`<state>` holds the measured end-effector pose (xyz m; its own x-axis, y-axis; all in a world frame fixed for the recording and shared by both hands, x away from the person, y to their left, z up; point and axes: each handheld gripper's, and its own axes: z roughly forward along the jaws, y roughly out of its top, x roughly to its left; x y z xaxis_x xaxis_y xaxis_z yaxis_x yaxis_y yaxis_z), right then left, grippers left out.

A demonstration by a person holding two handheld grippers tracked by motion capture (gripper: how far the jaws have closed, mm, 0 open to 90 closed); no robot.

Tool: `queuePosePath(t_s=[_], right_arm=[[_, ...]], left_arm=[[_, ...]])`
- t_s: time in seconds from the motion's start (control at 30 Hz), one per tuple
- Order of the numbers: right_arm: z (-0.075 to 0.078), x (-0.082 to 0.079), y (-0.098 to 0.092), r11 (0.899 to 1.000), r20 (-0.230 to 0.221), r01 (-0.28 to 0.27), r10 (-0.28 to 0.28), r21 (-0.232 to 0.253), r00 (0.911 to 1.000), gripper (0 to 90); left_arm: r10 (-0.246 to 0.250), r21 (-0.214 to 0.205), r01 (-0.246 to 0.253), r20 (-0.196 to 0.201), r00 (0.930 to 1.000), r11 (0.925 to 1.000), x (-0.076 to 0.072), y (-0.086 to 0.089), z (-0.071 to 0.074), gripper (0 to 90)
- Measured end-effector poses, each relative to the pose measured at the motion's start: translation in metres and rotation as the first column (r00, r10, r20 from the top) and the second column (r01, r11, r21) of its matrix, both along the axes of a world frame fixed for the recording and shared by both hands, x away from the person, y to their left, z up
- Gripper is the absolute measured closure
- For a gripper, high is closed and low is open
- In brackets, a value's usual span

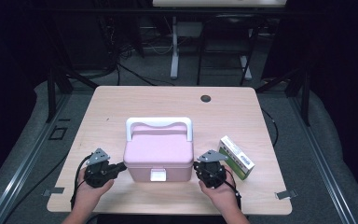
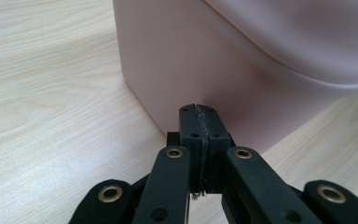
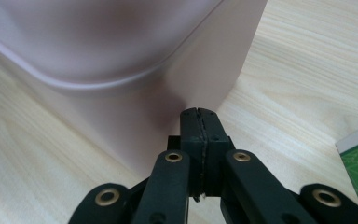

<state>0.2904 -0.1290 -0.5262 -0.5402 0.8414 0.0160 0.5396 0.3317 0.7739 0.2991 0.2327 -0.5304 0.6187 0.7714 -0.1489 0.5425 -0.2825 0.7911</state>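
Pale wood table (image 1: 121,100) stood in a dark room. Left gripper (image 1: 121,166), jaws pressed together on nothing, pointed at the left wall of the pink lidded box (image 1: 158,156), centre-front. Right gripper (image 1: 197,166), likewise closed and empty, met its right wall. Green-and-white carton (image 1: 236,157) lay just beyond.

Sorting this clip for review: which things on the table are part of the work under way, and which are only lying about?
In the job:
- pink box with white handle, lid down
- left gripper, shut, tips at the box's left side
- right gripper, shut, tips at the box's right side

Lying about:
- green and white carton, to the right of the box, untouched
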Motion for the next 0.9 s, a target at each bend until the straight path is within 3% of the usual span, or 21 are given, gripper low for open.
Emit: queuePosePath(t_s=[0.33, 0.6, 0.67, 0.9], right_arm=[[0.0, -0.008, -0.004, 1.0, -0.005, 0.01, -0.01, 0.002, 0.9999, 90.0], [0.001, -0.012, -0.006, 1.0, -0.013, 0.013, -0.013, 0.011, 0.9998, 90.0], [0.001, -0.014, -0.006, 1.0, -0.011, 0.011, -0.011, 0.006, 0.9999, 90.0], [0.0, -0.028, -0.013, 1.0, -0.023, 0.003, -0.002, 0.027, 0.9997, 90.0]], left_arm=[[-0.02, 0.007, 0.02, -0.003, 0.9998, 0.9998, -0.01, -0.003, 0.001, 89.9], [-0.038, -0.012, 0.038, -0.012, 0.9992, 0.9992, -0.016, -0.002, 0.0, 89.9], [-0.044, 0.007, 0.044, -0.01, 0.999, 0.999, -0.019, -0.002, 0.001, 89.9], [-0.071, -0.01, 0.071, -0.011, 0.9974, 0.9974, -0.026, -0.005, 0.0, 89.9]])
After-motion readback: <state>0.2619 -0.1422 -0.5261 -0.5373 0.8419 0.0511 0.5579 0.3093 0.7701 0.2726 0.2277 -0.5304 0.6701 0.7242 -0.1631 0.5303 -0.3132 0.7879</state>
